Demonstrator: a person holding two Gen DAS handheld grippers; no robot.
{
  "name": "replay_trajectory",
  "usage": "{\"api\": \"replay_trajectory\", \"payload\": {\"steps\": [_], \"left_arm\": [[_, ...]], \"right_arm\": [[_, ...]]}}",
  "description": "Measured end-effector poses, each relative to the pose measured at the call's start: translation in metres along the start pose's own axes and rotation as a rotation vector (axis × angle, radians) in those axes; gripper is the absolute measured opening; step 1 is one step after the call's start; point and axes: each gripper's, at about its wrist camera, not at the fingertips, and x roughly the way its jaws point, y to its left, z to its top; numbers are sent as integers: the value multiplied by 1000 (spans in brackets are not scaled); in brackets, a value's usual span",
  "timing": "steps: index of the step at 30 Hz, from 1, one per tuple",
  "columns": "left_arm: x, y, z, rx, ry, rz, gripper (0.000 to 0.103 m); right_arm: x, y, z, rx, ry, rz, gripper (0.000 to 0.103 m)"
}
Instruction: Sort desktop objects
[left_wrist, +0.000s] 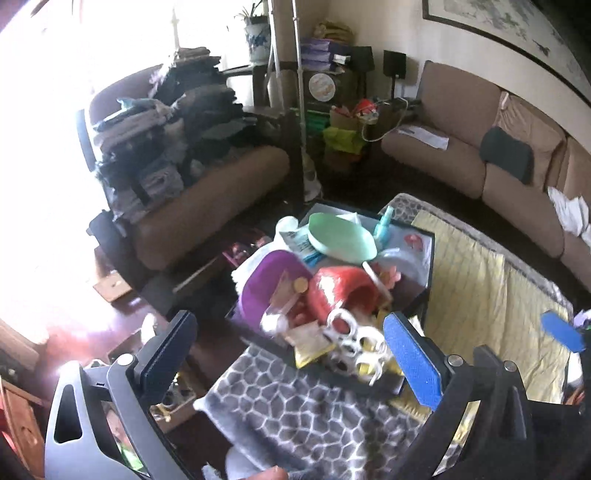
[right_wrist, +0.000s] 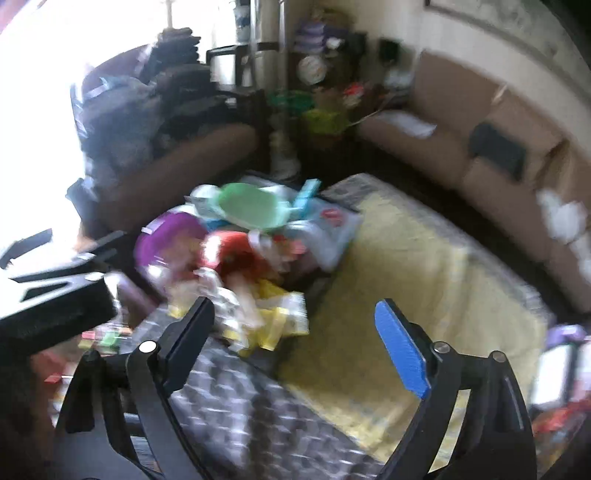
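Note:
A pile of small objects fills a black tray (left_wrist: 430, 243): a green plate (left_wrist: 340, 236), a purple bowl (left_wrist: 273, 273), a red container (left_wrist: 343, 291), white tape rolls (left_wrist: 354, 339) and yellow packets (left_wrist: 310, 350). My left gripper (left_wrist: 290, 321) hangs open above the near end of the pile, with nothing between its fingers. The right wrist view is blurred. In it my right gripper (right_wrist: 295, 306) is open and empty, above the pile's near right edge and the yellow mat (right_wrist: 406, 266). The green plate (right_wrist: 251, 206) and purple bowl (right_wrist: 166, 236) lie ahead of it.
A grey honeycomb-patterned cloth (left_wrist: 306, 406) lies under the grippers. A brown sofa (left_wrist: 461, 122) curves round the right and back. An armchair stacked with folded clothes (left_wrist: 166, 136) stands at the left. The left gripper's body (right_wrist: 55, 295) shows at the left of the right wrist view.

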Motion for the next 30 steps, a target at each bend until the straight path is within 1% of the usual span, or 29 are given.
{"api": "replay_trajectory", "payload": {"steps": [1, 2, 5, 7, 9, 12, 15, 17, 21, 23, 27, 30], "left_arm": [[-5, 1, -5, 1, -2, 3, 103], [-8, 1, -10, 4, -5, 4, 103], [-17, 5, -24, 16, -11, -8, 103], [-18, 9, -25, 15, -11, -9, 103], [-19, 13, -23, -5, -17, 5, 103], [-14, 13, -22, -22, -19, 17, 103], [-3, 10, -20, -36, 5, -14, 103], [5, 6, -20, -29, 23, -15, 103], [18, 1, -18, -6, 43, 22, 103], [20, 1, -18, -6, 46, 24, 103], [19, 1, -18, -4, 39, 35, 103], [13, 2, -19, -3, 11, 47, 103]], "right_arm": [[-7, 3, -7, -6, -19, -41, 92], [-13, 4, -16, -6, -41, -51, 92], [-26, 3, -43, 12, -89, 28, 92], [-32, 2, -57, 3, -108, 22, 92], [-28, -1, -63, -13, -72, 12, 93], [-18, -7, -64, -13, -54, 35, 93], [-4, -18, -68, 41, -36, 89, 93], [7, -21, -70, 60, -20, 108, 93], [31, -24, -71, 95, 31, 87, 93], [38, -24, -72, 101, 50, 87, 93], [38, -20, -73, 93, 43, 89, 93], [34, -17, -72, 84, 27, 106, 93]]}}
